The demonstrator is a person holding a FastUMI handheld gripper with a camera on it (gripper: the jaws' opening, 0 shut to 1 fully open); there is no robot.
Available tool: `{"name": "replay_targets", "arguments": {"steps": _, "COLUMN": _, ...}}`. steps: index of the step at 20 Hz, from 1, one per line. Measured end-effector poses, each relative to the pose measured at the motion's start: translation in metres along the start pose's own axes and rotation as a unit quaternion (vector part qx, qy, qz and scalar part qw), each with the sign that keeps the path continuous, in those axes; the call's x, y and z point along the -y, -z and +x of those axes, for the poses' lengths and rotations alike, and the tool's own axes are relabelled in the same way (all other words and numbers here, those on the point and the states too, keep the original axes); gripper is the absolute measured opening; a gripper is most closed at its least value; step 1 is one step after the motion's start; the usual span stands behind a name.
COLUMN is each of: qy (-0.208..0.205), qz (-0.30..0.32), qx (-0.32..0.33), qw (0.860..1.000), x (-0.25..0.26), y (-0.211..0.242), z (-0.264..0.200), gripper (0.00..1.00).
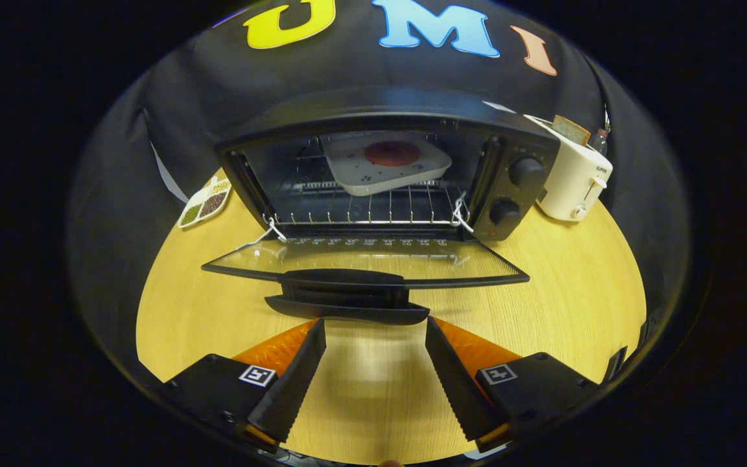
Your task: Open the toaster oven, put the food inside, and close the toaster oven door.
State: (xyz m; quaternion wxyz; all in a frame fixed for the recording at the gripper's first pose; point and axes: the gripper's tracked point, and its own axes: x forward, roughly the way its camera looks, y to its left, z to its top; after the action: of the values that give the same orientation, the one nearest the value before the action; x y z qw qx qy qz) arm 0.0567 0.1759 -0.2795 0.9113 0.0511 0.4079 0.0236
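Note:
A black toaster oven (386,123) stands on the wooden table (561,285) with its glass door (367,259) folded down flat toward me. Inside, on the wire rack (367,207), rests a white square plate (386,170) carrying a round reddish piece of food (391,153). The door's black handle (347,297) lies just ahead of my fingertips. My gripper (375,327) is open, its fingers spread with only bare table between them, and it touches nothing.
Two knobs (516,191) sit on the oven's right panel. A white toaster (574,178) with a bread slice (571,130) stands to the oven's right. A divided dish of grains (205,202) lies left of the oven. White strings hang at the door's hinges.

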Motion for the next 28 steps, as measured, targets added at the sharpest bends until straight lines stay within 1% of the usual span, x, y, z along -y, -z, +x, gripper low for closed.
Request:
{"name": "replay_targets", "arguments": {"steps": 3, "qy": -0.017, "qz": -0.004, "qx": 0.052, "qw": 0.999, "x": -0.011, "y": -0.033, "z": -0.016, "gripper": 0.98}}
{"name": "replay_targets", "arguments": {"steps": 6, "qy": -0.026, "qz": -0.012, "qx": 0.111, "qw": 0.993, "x": -0.015, "y": -0.080, "z": -0.034, "gripper": 0.98}}
{"name": "replay_targets", "arguments": {"steps": 8, "qy": -0.022, "qz": -0.026, "qx": 0.157, "qw": 0.987, "x": -0.007, "y": -0.112, "z": -0.045, "gripper": 0.98}}
{"name": "replay_targets", "arguments": {"steps": 11, "qy": -0.011, "qz": -0.056, "qx": 0.221, "qw": 0.974, "x": 0.007, "y": -0.146, "z": -0.074, "gripper": 0.98}}
{"name": "replay_targets", "arguments": {"steps": 14, "qy": -0.011, "qz": -0.081, "qx": 0.258, "qw": 0.963, "x": 0.024, "y": -0.168, "z": -0.104, "gripper": 0.98}}
{"name": "replay_targets", "arguments": {"steps": 15, "qy": -0.008, "qz": -0.082, "qx": 0.265, "qw": 0.961, "x": 0.038, "y": -0.184, "z": -0.111, "gripper": 0.98}}
{"name": "replay_targets", "arguments": {"steps": 20, "qy": -0.009, "qz": -0.057, "qx": 0.313, "qw": 0.948, "x": 0.075, "y": -0.213, "z": -0.138, "gripper": 0.98}}
{"name": "replay_targets", "arguments": {"steps": 22, "qy": 0.005, "qz": -0.059, "qx": 0.334, "qw": 0.941, "x": 0.095, "y": -0.222, "z": -0.147, "gripper": 0.98}}
{"name": "replay_targets", "arguments": {"steps": 24, "qy": 0.030, "qz": -0.068, "qx": 0.351, "qw": 0.933, "x": 0.118, "y": -0.222, "z": -0.158, "gripper": 0.98}}
{"name": "replay_targets", "arguments": {"steps": 25, "qy": 0.040, "qz": -0.069, "qx": 0.354, "qw": 0.932, "x": 0.127, "y": -0.217, "z": -0.165, "gripper": 0.98}}
{"name": "replay_targets", "arguments": {"steps": 28, "qy": 0.046, "qz": -0.047, "qx": 0.363, "qw": 0.929, "x": 0.152, "y": -0.198, "z": -0.194, "gripper": 0.98}}
